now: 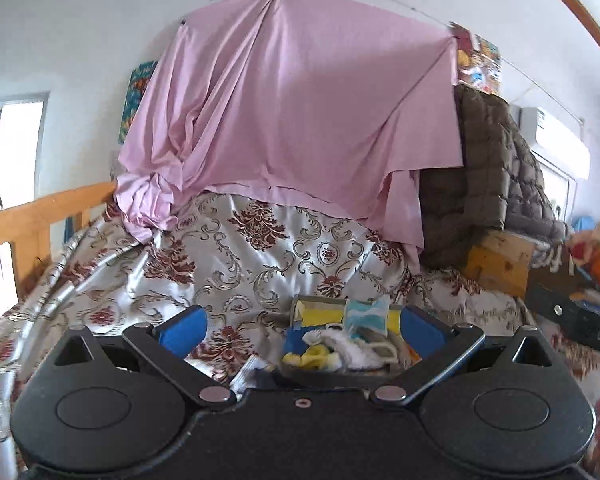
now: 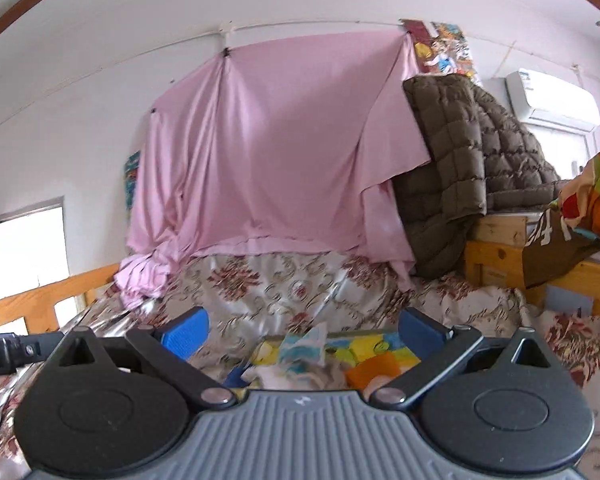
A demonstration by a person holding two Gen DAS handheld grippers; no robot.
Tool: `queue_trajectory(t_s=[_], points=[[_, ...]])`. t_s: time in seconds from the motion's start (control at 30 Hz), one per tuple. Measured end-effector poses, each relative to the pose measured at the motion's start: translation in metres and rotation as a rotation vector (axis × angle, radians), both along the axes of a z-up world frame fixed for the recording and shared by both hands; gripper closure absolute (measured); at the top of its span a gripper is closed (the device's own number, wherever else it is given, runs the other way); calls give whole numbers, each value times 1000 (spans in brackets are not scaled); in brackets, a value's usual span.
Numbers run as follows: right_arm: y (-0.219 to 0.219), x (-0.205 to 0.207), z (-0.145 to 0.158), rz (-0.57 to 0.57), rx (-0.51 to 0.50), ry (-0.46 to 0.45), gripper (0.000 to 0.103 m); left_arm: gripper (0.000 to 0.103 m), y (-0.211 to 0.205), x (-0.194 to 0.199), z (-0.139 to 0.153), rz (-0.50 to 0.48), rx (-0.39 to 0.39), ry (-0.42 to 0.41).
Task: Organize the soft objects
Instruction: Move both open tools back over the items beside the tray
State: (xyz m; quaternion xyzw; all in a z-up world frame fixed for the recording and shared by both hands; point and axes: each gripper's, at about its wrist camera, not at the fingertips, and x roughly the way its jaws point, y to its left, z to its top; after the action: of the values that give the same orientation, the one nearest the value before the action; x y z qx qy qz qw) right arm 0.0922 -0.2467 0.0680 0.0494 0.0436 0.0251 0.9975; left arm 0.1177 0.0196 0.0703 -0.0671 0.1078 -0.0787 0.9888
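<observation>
A small heap of soft things lies on the floral bedspread [image 1: 236, 256] just ahead of both grippers. In the left wrist view I see a yellow and blue plush toy [image 1: 308, 354], a white fluffy piece [image 1: 350, 350] and a light blue and white cloth [image 1: 366, 314] by a colourful box [image 1: 312, 312]. My left gripper [image 1: 300, 326] stands open above them, holding nothing. In the right wrist view the light blue cloth [image 2: 304, 346], an orange piece [image 2: 374, 368] and a patchwork cloth [image 2: 360, 346] lie below my open right gripper [image 2: 302, 326].
A pink sheet [image 1: 292, 112] hangs on the wall behind the bed. A brown quilted blanket [image 2: 460, 160] drapes over a wooden frame [image 2: 496, 256] on the right. A wooden rail [image 1: 32, 216] runs along the left. The other gripper's black body [image 1: 572, 312] shows at the right.
</observation>
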Motion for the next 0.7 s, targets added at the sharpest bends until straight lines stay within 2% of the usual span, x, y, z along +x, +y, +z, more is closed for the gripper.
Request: queue_trajectory(t_s=[0.07, 0.17, 0.27, 0.33, 0.43, 0.53, 0.7], points=[[7, -8, -6, 13, -8, 33, 0, 1, 3, -13, -8, 1, 22, 8], [17, -15, -18, 42, -2, 121, 0, 1, 8, -24, -22, -17, 47, 71], [25, -18, -34, 59, -3, 248, 0, 1, 14, -25, -34, -11, 59, 165], [32, -13, -48, 48, -39, 363, 0, 1, 17, -23, -44, 5, 80, 247], [40, -5, -67, 64, -73, 483, 0, 1, 20, -19, -58, 39, 114, 331], [48, -6, -72, 64, -98, 501, 0, 1, 23, -14, -65, 60, 117, 384], [53, -4, -75, 76, -107, 512, 0, 1, 22, -11, -68, 52, 130, 397]])
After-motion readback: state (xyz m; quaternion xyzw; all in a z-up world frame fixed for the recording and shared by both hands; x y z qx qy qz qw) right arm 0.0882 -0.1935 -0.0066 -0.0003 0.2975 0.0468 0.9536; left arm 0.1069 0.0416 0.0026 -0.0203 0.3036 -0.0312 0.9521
